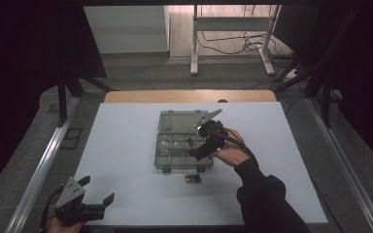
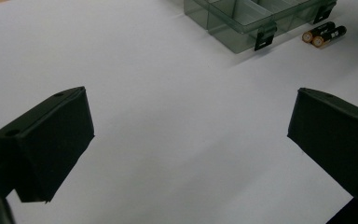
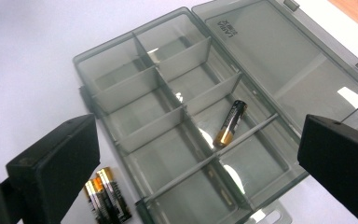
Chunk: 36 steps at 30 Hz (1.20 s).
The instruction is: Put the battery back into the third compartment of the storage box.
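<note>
a single battery (image 3: 230, 123) lies loose in one compartment of the grey see-through organiser box (image 3: 135, 140), slanted against the dividers, gold end toward the near side. the box sits open at the middle of the white counter (image 1: 126, 150), its lid (image 3: 284, 65) folded flat on the far side. two more batteries (image 1: 192, 179) lie side by side on the counter just in front of the box's near edge, close to its right latch and not touching it.

the right tongs (image 1: 201, 145) hover over the right part of the box — jaws spread wide, nothing between them, the battery lying below and apart from both pads. the left tongs (image 1: 99, 194) rest at the near left corner of the counter, well apart from the box, jaws also spread and empty.
</note>
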{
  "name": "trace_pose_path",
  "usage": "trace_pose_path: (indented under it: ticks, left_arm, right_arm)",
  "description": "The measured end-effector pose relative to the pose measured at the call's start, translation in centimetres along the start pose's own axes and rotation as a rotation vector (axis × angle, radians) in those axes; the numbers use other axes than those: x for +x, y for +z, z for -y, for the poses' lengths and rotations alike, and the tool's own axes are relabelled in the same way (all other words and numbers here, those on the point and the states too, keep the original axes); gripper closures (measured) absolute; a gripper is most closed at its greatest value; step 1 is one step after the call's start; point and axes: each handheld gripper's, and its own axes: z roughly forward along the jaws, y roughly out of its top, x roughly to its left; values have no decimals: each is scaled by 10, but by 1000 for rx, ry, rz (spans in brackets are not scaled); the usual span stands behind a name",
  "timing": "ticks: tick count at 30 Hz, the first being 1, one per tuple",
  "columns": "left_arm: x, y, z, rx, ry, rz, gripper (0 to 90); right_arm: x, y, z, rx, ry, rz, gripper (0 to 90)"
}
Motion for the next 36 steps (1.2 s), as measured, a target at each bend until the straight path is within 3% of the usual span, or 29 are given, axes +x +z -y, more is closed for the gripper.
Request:
trace_pose_path:
  ticks: [11,18,21,24,36]
  left_arm:
    - [0,0,0,0,1,-1,5]
    - [0,0,0,0,1,-2,5]
    - [-1,0,0,0,3,-3,5]
    - [-1,0,0,0,4,-3,6]
    - [-1,-1,0,1,6,-2,5]
  right_arm:
    - [21,-11,19,8,18,8,10]
    - [32,-15,29,18,41,-14,23]
    - [37,-13,32,34,29,-18,48]
    - [44,-12,35,59,8,-8,96]
    - [64,-7,47,93,-40,-47,382]
